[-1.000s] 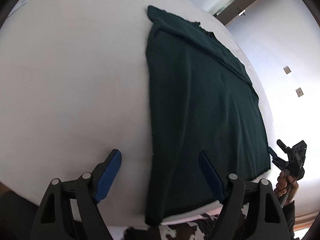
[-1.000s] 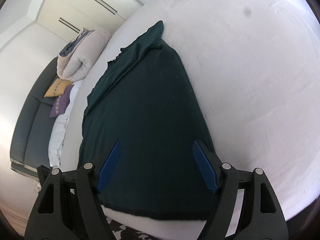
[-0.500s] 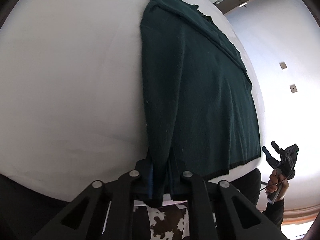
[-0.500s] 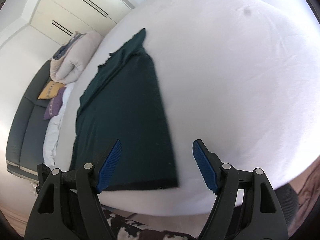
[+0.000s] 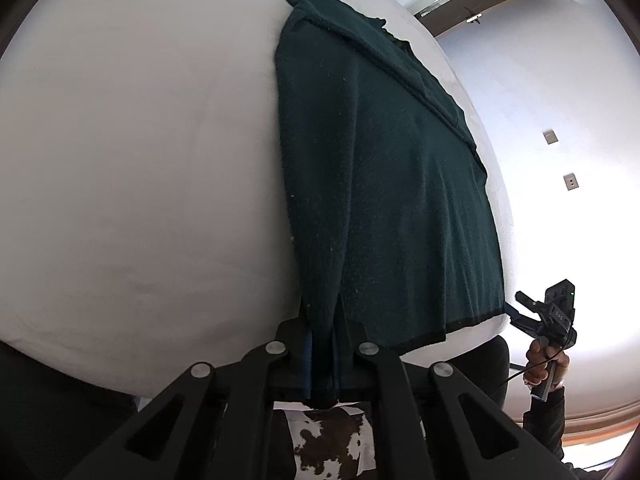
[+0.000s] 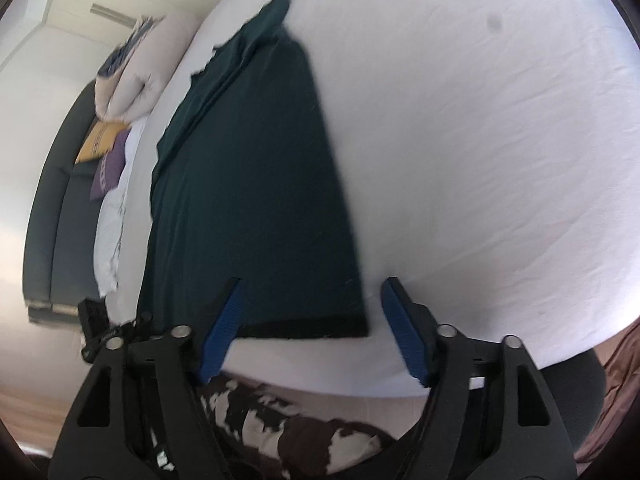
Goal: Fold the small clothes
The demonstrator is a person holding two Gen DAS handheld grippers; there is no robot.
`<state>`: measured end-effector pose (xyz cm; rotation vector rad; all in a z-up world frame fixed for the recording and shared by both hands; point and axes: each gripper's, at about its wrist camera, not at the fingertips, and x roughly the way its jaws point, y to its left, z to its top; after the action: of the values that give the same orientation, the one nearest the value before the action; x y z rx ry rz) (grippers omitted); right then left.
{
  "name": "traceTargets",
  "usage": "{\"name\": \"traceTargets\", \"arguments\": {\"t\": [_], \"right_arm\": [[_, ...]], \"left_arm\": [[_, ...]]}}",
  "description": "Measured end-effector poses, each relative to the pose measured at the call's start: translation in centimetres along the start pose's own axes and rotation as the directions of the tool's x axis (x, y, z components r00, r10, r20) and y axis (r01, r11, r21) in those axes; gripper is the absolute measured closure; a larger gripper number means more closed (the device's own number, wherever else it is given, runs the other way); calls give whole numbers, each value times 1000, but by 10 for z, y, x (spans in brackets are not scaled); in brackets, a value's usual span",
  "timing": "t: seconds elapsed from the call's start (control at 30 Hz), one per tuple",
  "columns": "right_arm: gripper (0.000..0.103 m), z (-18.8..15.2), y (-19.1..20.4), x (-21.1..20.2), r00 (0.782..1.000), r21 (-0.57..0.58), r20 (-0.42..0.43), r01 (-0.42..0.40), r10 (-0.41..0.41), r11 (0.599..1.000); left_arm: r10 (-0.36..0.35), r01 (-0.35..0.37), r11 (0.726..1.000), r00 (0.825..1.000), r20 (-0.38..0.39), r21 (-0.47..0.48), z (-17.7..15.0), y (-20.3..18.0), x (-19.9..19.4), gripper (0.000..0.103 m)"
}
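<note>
One dark green sweater [image 5: 384, 184] is spread lengthwise on a white bed sheet [image 5: 140, 168], its black-trimmed hem at the near edge of the bed and its collar end far away. The near left corner of the hem is pinched between the clenched blue pads of the left gripper [image 5: 320, 360], and that side of the fabric is drawn taut toward it. The right gripper [image 6: 312, 332] is held with its blue fingers [image 6: 404, 336] spread apart, gripping nothing, above the hem's right corner at the bed's edge. A cow-patterned rug [image 6: 280, 428] is seen below the bed. A dark sofa [image 6: 52, 208] with yellow and purple cushions [image 6: 100, 144] and a rolled duvet [image 6: 140, 76] is seen beyond the bed's left side.
</note>
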<state>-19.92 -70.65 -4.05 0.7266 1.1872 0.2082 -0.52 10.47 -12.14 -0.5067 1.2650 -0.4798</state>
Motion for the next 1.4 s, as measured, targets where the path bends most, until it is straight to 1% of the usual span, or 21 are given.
{"name": "traceTargets", "arguments": {"t": [0.03, 0.1, 0.17, 0.2, 0.3, 0.33, 0.43, 0.5, 0.57, 0.6, 0.63, 0.67, 0.77, 0.8, 0.87, 0.93, 1.0, 1.07, 1.13, 1.3, 1.4], "right_arm": [[49, 0, 0, 4, 1000, 11, -22, -15, 15, 1000], [56, 1, -6, 9, 998, 41, -40, -48, 50, 998], [69, 0, -13, 11, 996, 72, -43, -77, 80, 994], [72, -1, -18, 10, 995, 96, -38, -93, 97, 991], [74, -7, -31, 6, 985, 143, -6, -170, 172, 975], [77, -8, -34, 6, 983, 148, 2, -181, 183, 972], [79, -10, -40, 2, 978, 174, 30, -208, 206, 963], [79, -10, -43, -3, 970, 189, 70, -240, 231, 952], [79, -10, -48, -9, 955, 201, 111, -291, 274, 935], [79, -10, -51, -13, 942, 215, 144, -329, 303, 920], [79, -9, -52, -15, 934, 223, 163, -349, 318, 910], [79, -9, -52, -16, 931, 227, 169, -357, 325, 906], [79, -8, -52, -15, 930, 227, 164, -361, 329, 905], [79, -7, -51, -13, 933, 224, 156, -354, 325, 908], [79, -7, -46, -12, 951, 212, 138, -300, 275, 930], [79, -6, -43, -12, 972, 195, 120, -222, 202, 955], [79, -3, -44, -9, 981, 197, 85, -186, 172, 963], [79, -4, -50, -8, 986, 192, 54, -166, 159, 967], [79, -2, -46, -2, 991, 182, 13, -133, 133, 974], [79, -5, -52, -2, 990, 207, -4, -136, 140, 969], [79, -11, -53, -1, 984, 219, -14, -168, 175, 961]], "left_arm": [[0, 0, 1000, 1000, -1, 1, 0, 0, 0, 97], [-3, 3, 1000, 1000, 0, 4, 0, 1, 0, 97], [-9, 9, 1000, 1000, 1, 1, -1, 3, -1, 97], [-13, 13, 1000, 1000, 3, 0, -1, 4, -1, 97], [-19, 19, 1000, 1000, 3, -1, -2, 6, -2, 97], [-24, 24, 1000, 1000, 3, -6, -2, 7, -2, 97], [-35, 35, 999, 999, 9, -19, -2, 8, -2, 97], [-39, 39, 999, 999, 12, -22, -2, 9, -3, 97], [-44, 45, 998, 999, 15, -31, -2, 11, -3, 97], [-48, 49, 998, 999, 16, -37, -2, 12, -2, 97], [-49, 50, 998, 999, 17, -40, -2, 13, -2, 97], [-49, 50, 998, 999, 18, -41, -3, 13, -1, 97], [-48, 48, 998, 999, 21, -41, -3, 12, 0, 97], [-48, 48, 998, 999, 20, -41, -3, 12, 0, 97], [-48, 48, 998, 999, 20, -43, -3, 13, 0, 97], [-46, 47, 998, 999, 20, -41, -3, 13, -1, 97], [-43, 44, 998, 999, 18, -39, -2, 12, 0, 97], [-40, 41, 999, 999, 17, -36, -2, 12, 0, 97], [-38, 39, 999, 999, 17, -35, -2, 12, 0, 97], [-41, 42, 998, 999, 18, -37, -3, 13, 0, 97], [-43, 44, 998, 999, 17, -38, -4, 14, 1, 97]]}}
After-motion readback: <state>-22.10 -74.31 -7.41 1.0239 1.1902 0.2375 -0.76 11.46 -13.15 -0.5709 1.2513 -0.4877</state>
